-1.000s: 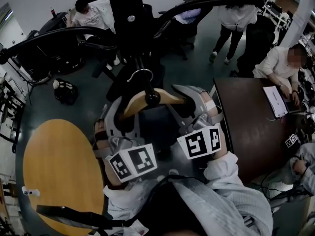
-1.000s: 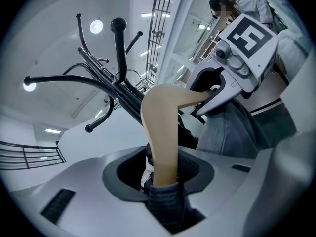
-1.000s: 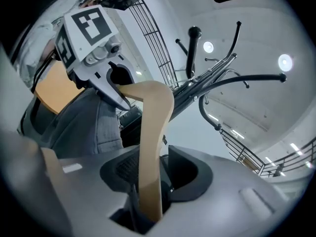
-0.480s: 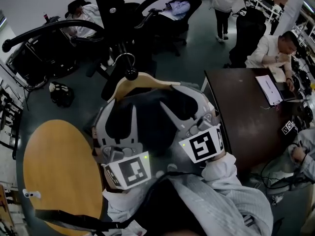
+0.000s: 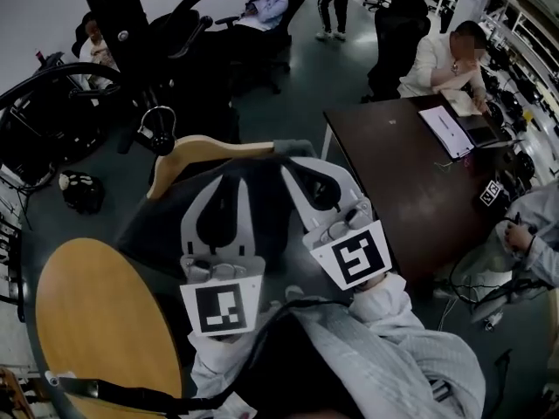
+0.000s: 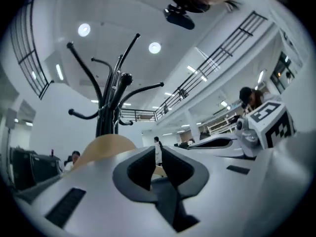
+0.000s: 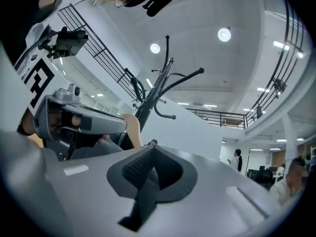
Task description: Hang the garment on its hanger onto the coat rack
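A wooden hanger (image 5: 210, 151) carries a dark garment (image 5: 162, 230), and its metal hook (image 5: 162, 122) curls by a black ball-tipped arm of the coat rack (image 5: 113, 11). Both grippers point at the garment just below the hanger. My left gripper (image 5: 225, 183) is closing. A narrow slit remains between its pads (image 6: 157, 157), with nothing pinched in it, and the hanger (image 6: 103, 144) shows beyond it under the rack (image 6: 106, 107). My right gripper (image 5: 306, 171) has its pads together (image 7: 150, 154) on nothing. The hanger's end (image 7: 132, 130) and the rack (image 7: 155, 93) rise to its left.
A round yellow table (image 5: 96, 321) lies at the lower left. A dark brown desk (image 5: 393, 173) stands at the right, where a person (image 5: 445, 59) sits. Black office chairs (image 5: 218, 42) crowd behind the rack. A dark bag (image 5: 79, 190) lies on the floor.
A second ago both grippers reached up beside the hanger near the rack. They have since drawn back below it and their jaws have narrowed. The hanger has shifted left in the view.
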A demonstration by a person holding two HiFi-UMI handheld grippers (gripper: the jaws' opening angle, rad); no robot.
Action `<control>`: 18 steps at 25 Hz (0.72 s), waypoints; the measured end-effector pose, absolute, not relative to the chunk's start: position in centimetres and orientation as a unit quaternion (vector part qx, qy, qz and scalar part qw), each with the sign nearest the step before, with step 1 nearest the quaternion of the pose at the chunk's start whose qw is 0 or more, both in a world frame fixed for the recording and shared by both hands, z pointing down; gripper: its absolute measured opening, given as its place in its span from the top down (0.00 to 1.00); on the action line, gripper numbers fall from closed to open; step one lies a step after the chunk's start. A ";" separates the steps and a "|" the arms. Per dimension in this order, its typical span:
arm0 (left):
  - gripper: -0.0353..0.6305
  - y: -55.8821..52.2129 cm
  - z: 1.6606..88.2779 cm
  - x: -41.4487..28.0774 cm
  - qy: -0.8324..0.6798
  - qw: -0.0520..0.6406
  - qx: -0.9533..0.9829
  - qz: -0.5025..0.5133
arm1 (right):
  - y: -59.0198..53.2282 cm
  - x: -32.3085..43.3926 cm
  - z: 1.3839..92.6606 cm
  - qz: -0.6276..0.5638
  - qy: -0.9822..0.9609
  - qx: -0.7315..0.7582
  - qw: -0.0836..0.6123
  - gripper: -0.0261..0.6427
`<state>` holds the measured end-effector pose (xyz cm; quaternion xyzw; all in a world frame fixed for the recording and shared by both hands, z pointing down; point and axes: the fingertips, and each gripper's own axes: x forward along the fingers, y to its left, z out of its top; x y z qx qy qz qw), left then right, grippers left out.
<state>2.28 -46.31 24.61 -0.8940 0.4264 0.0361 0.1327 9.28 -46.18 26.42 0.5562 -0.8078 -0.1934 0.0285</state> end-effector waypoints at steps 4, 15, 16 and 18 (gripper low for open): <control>0.94 -46.6 25.0 4.2 0.395 0.094 -0.913 0.052 | -46.1 10.3 26.6 -0.174 -0.804 0.569 0.023 0.96; 0.94 -46.8 25.8 8.5 0.370 0.095 -0.923 0.040 | -45.9 13.1 26.9 -0.161 -0.802 0.575 0.013 0.96; 0.94 -46.9 25.9 8.6 0.369 0.094 -0.924 0.039 | -45.9 13.3 26.9 -0.160 -0.802 0.576 0.012 0.96; 0.94 -47.0 26.1 8.8 0.368 0.094 -0.924 0.036 | -46.1 13.5 27.0 -0.159 -0.801 0.577 0.013 0.96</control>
